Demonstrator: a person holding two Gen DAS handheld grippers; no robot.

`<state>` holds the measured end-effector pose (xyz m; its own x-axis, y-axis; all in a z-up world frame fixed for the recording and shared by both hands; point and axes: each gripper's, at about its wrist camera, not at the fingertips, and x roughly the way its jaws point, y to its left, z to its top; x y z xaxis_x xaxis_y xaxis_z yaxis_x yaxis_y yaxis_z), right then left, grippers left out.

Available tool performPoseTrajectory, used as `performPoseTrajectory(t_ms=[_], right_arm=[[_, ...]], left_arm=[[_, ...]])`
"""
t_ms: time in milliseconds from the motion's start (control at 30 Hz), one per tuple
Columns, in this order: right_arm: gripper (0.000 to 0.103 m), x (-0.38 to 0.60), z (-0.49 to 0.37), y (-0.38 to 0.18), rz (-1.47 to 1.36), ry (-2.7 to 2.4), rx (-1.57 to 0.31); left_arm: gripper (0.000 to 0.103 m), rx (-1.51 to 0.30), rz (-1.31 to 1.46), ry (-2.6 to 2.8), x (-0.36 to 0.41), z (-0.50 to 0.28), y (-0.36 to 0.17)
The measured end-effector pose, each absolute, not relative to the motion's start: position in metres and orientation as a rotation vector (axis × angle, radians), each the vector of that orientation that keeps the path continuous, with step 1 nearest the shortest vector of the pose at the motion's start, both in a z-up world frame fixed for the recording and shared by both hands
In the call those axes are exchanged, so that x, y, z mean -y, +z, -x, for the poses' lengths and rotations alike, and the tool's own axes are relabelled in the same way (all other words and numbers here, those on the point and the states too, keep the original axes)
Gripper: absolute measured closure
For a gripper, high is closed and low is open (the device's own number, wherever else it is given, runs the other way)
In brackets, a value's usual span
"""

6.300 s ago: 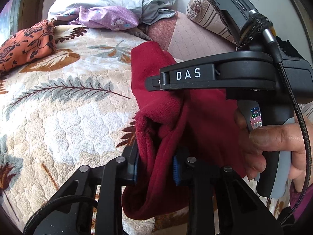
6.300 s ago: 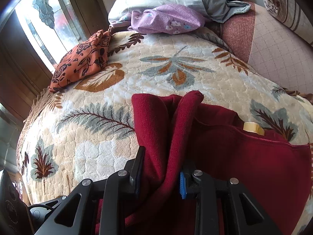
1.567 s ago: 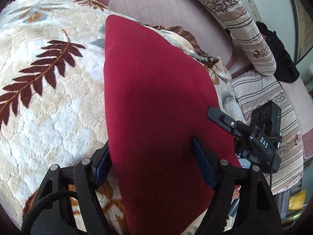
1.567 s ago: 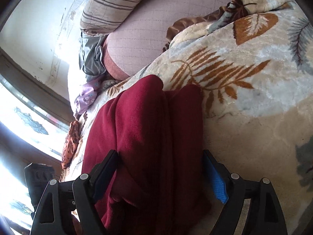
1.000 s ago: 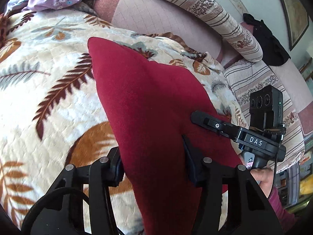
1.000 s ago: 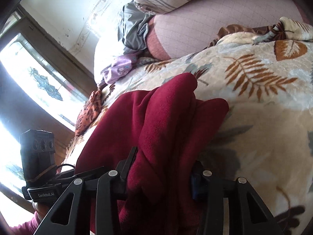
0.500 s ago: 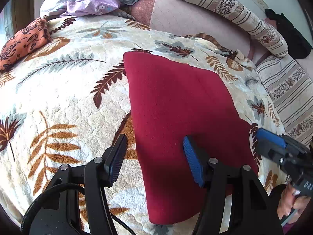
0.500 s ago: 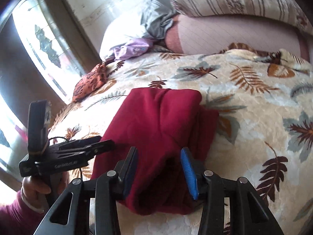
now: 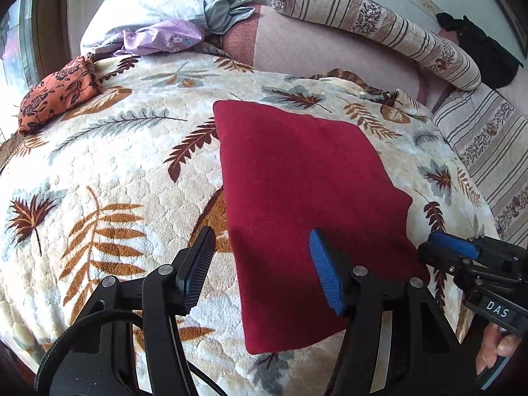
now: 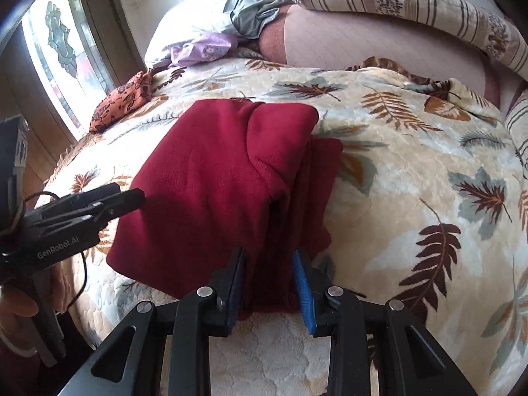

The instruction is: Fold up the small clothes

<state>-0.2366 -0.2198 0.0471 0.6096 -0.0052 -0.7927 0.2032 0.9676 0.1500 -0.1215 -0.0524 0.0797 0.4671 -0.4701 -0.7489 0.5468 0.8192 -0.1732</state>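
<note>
We see the dark red garment [image 9: 297,191] lying folded into a rough rectangle on the bed, its fleecy, matte cloth smooth and flat on top in the left wrist view, while the right wrist view [image 10: 224,181] shows bunched layers and a narrower strip stepping out along its 3 o'clock edge. It rests on a plush quilted blanket [image 9: 99,181] printed with brown, orange and grey leaves. Our left claw [image 9: 260,275] stands released, its jaws wide apart above the garment's near edge at 6 o'clock, one ribbed blue pad over the cloth and the other over the blanket. Our right claw [image 10: 269,283] has just been closing, and a thick fold of the red cloth sits between its pads; whether the pads actually press on it we cannot tell, since shadow hides the contact. Toward 11 o'clock lie an orange floral cloth [image 9: 56,92], a lilac cloth [image 9: 165,36] and a grey crumpled one [image 9: 224,3]; at 1 o'clock a striped bolster [image 9: 379,29] runs across. A hand [image 9: 495,346] at the lower right edge is mostly cut off.
</note>
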Motion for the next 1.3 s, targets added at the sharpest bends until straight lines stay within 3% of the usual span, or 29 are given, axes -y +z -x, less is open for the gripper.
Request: performPoseTrajectory(t_ms=[67,167,433,700,1300], right_arm=[[0.073,0.218,0.242,0.056,-0.257,-0.122,-0.884],[0.054,0.211,0.247,0.062,-0.236,-0.156,-0.861],[0.053,0.201,0.249,0.069,-0.236,-0.214,-0.827],[0.04,0.186,0.246,0.07,-0.177,-0.249,-0.818],[0.029,0.185,0.236,0.07,-0.174,-0.293,-0.805]], left_arm=[[0.043,-0.86,-0.106,-0.618,0.053,0.127,0.083],[0.043,-0.826,-0.12,-0.611,0.054,0.135,0.087],[0.043,-0.771,-0.129,-0.595,0.05,0.145,0.093],[0.043,-0.759,-0.117,-0.578,0.041,0.145,0.096],[0.043,-0.754,-0.095,-0.552,0.036,0.138,0.094]])
